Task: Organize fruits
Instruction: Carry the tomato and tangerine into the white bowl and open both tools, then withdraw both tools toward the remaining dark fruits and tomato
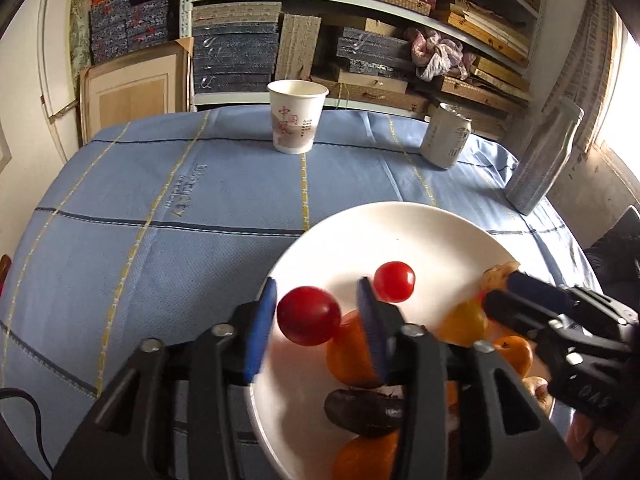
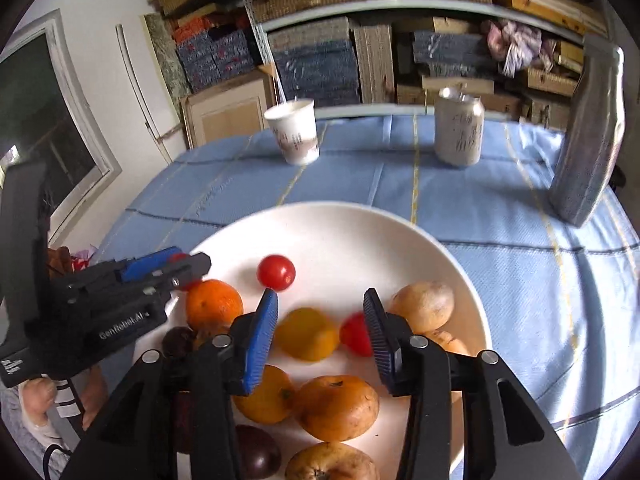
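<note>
Between your left gripper's (image 1: 316, 304) released jaws hangs a cherry tomato (image 1: 309, 315), clear of both pads, over the plate (image 1: 400, 224). Right gripper (image 2: 320, 312): likewise unclenched, yellow fruit (image 2: 307, 334) dead ahead between its fingers, untouched.

Daylight floods in from the right, blowing out the right edge of the left wrist view to white glare. The white plate (image 1: 400, 232) is bright, the shelves (image 2: 360, 8) behind dim. Both views bulge with fisheye distortion and darken at the corners. The yellow fruit (image 2: 307, 334) and red tomato (image 1: 309, 315) smear with motion blur.
</note>
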Available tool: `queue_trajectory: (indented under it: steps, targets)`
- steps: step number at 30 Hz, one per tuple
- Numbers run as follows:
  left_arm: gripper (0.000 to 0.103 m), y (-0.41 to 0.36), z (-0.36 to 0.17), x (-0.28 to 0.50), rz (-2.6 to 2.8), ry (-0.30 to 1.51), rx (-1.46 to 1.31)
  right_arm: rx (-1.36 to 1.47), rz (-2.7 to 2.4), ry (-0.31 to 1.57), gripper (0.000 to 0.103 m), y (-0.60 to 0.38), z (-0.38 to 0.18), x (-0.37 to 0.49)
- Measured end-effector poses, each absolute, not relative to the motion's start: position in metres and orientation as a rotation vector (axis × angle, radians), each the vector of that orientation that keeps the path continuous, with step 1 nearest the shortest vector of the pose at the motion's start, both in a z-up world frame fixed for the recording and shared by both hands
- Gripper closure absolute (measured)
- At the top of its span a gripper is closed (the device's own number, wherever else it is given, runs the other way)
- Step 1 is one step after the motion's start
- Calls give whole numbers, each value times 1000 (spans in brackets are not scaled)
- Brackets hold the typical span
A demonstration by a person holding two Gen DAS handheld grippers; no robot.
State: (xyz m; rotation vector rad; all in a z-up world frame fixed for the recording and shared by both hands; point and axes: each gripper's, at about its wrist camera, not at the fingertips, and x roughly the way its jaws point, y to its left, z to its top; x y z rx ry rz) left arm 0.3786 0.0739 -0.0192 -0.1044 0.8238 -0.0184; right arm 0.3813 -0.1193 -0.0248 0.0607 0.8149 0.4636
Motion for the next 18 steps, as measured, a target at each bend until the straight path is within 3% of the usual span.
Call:
queue_trajectory:
  steps: [5, 7, 18]
  targets:
    - [48, 78, -1, 354, -22, 784, -129, 55, 488, 748, 55, -127, 0, 355]
    - [40, 78, 5, 337, -15, 767, -128, 38, 496, 721, 48, -131, 8, 335]
    - [38, 54, -6, 222, -35, 789, -26, 86, 590, 629, 44, -160, 21, 218]
